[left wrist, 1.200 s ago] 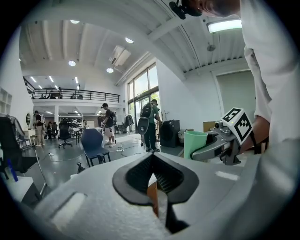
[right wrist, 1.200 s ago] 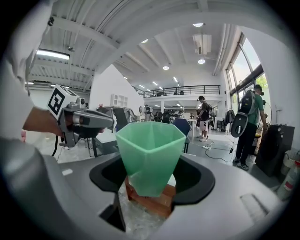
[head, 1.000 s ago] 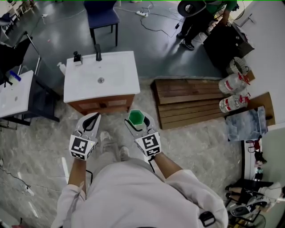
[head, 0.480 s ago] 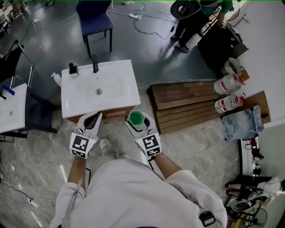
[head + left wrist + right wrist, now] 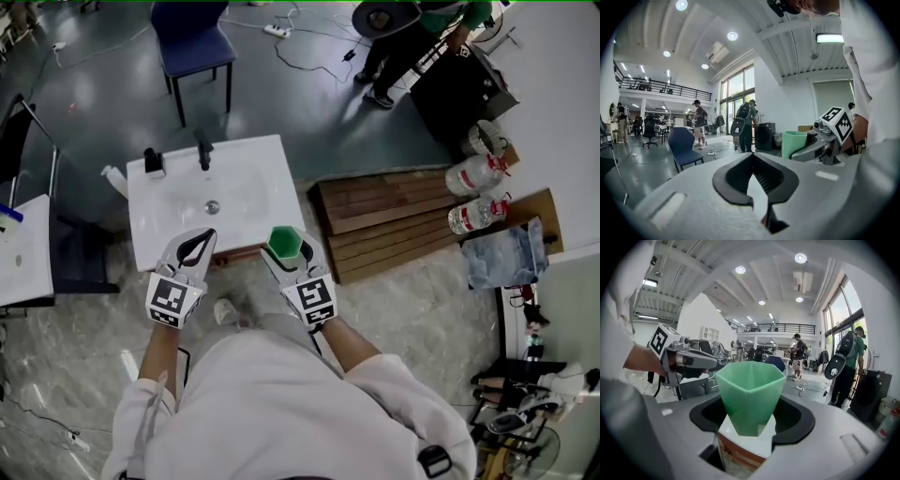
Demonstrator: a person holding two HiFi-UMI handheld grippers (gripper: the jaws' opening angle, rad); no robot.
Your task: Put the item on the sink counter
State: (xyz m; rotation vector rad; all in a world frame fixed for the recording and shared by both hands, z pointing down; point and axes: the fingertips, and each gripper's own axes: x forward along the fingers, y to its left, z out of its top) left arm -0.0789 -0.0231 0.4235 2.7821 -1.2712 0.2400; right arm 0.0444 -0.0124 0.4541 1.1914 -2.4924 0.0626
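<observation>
**At the sink's front edge: green cup gripped in my right claw, not yet set down**

Over the near rim of the white sink tabletop, my right claw grips a green faceted cup. Its jaws stand wide, one against each side of the cup, which sits upright with its mouth up. From the head view the cup overlaps the tabletop's front right corner, to the right of the drain. The right gripper view shows the white top and the wooden cabinet front below the cup, so I am holding it in the air, clear of the surface.

My left claw is level beside it, over the same front edge and left of the drain. Its jaws are closed tip to tip with nothing between them.

At the back of the tabletop stand a dark faucet and a small black object. A blue chair stands beyond the sink, and wooden pallets lie on the floor to its right.
</observation>
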